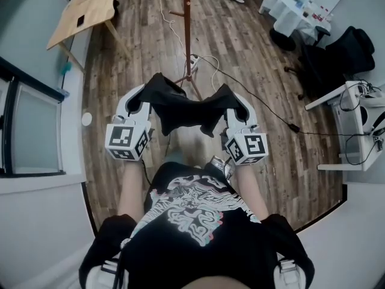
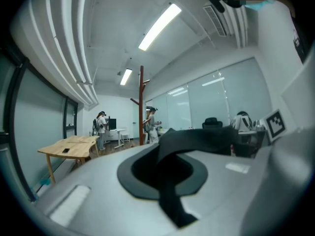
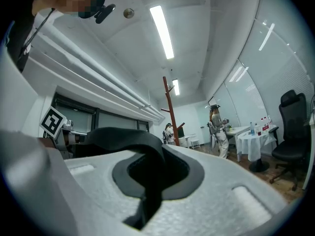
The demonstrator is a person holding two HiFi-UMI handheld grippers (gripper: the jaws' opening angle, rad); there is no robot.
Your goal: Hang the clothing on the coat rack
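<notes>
At the left, the left claw (image 1: 146,96) is clamped on one end of the black clothing (image 1: 183,113), which is held in the air above the floor (image 1: 252,71), sagging between both claws. Ahead of it, well apart, the coat rack (image 1: 187,35) is seen, with nothing hung on it. At the right, the right claw (image 1: 231,100) is clamped on the other end. The pick-up is judged done; the approach and the hanging are left. One piece of clothing, one coat rack and two claws are counted.
</notes>
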